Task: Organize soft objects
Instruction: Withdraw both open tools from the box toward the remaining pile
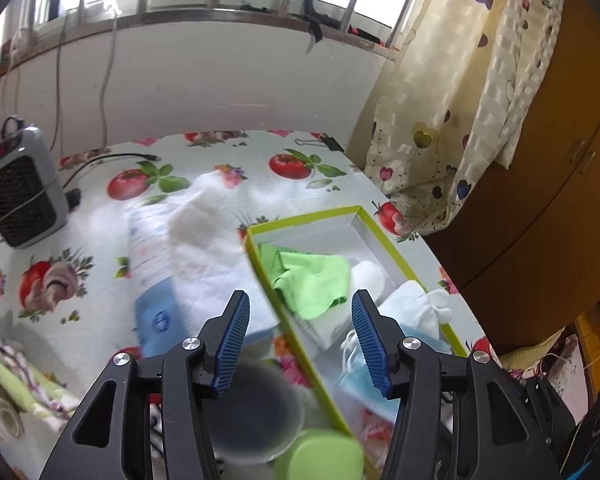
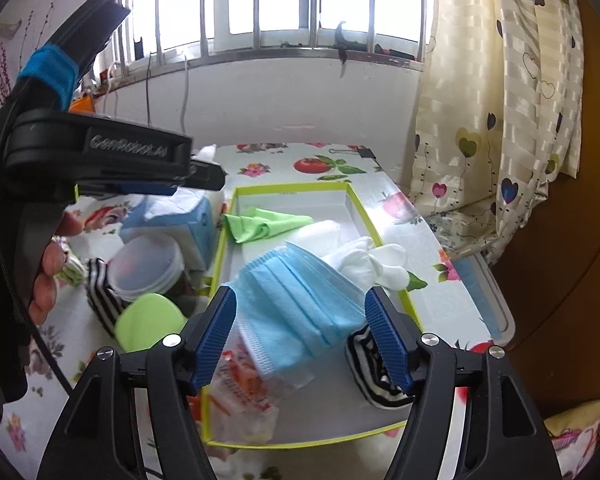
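Observation:
A shallow box with a lime-green rim (image 2: 219, 256) lies on the fruit-print tablecloth. In it are a green cloth (image 2: 260, 222), blue face masks (image 2: 300, 300), white gloves (image 2: 374, 260), a striped sock (image 2: 364, 372) and a plastic packet (image 2: 244, 396). My right gripper (image 2: 302, 338) is open and empty above the box's near end, over the masks. My left gripper (image 1: 300, 342) is open and empty above the box's left rim (image 1: 284, 312); it shows in the right wrist view (image 2: 196, 174) at the left. A white cloth (image 1: 208, 248) lies on a blue tissue pack (image 1: 160, 316) left of the box.
A lidded clear jar (image 2: 148, 266), a green lid (image 2: 148, 322) and another striped sock (image 2: 100, 300) stand left of the box. A grey heater (image 1: 18, 196) sits at the far left. A curtain (image 2: 492, 140) and a wooden cabinet (image 1: 540, 184) are on the right.

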Demonstrator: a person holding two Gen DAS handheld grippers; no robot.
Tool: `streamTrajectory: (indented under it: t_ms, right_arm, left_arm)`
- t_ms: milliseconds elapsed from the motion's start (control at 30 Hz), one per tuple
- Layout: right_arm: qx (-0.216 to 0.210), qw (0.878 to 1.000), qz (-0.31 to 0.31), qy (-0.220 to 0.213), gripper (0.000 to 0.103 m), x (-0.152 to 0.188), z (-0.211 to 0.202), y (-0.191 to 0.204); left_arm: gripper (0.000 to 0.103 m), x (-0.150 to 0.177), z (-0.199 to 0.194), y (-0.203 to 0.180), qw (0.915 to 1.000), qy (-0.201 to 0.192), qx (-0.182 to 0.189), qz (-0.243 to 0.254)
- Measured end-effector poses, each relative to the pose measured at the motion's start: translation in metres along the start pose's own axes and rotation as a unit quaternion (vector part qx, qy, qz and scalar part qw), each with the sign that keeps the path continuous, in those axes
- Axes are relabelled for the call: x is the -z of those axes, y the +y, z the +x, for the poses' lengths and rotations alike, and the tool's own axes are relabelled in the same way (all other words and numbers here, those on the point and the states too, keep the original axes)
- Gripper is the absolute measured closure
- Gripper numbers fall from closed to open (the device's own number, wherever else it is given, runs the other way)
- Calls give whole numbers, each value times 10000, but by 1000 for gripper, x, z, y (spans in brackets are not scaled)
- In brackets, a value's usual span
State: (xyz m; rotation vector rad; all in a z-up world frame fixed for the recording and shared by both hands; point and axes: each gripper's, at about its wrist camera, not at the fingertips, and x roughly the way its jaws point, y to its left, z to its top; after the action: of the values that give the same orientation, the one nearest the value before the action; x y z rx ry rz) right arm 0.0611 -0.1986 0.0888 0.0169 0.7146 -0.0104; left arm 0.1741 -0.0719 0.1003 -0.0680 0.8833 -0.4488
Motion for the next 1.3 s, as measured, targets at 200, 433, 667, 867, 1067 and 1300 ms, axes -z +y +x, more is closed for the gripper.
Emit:
streamTrajectory:
  t_ms: [200,433,667,867,1067,1300]
  right_arm:
    - [-128,9999,-40,-64,35,1,-7,14]
    - [-295,9995,-117,-82,35,1,-9,33]
    - [-550,9981,-264,-76,35,5,-8,57]
    - [-764,9964,-362,-95,35,7,-9,75]
    - [-948,9944,-448,-95,35,14,-12,89]
    - [-939,9942,-514,-140,35,21,-21,90]
  left_arm:
    - [50,15,-27,25,9996,-147,-130,-184]
    - [49,33,-60,62,9975,-339,-271,-559]
    - [49,55,-79,94,9945,-429,-411,-863]
    - [47,74,-80,117,9931,-345,-425,-1039]
    - [39,87,-62,121,9947,-125,-74,-1017]
    - [31,101,-46,109,9972,4,339,-666]
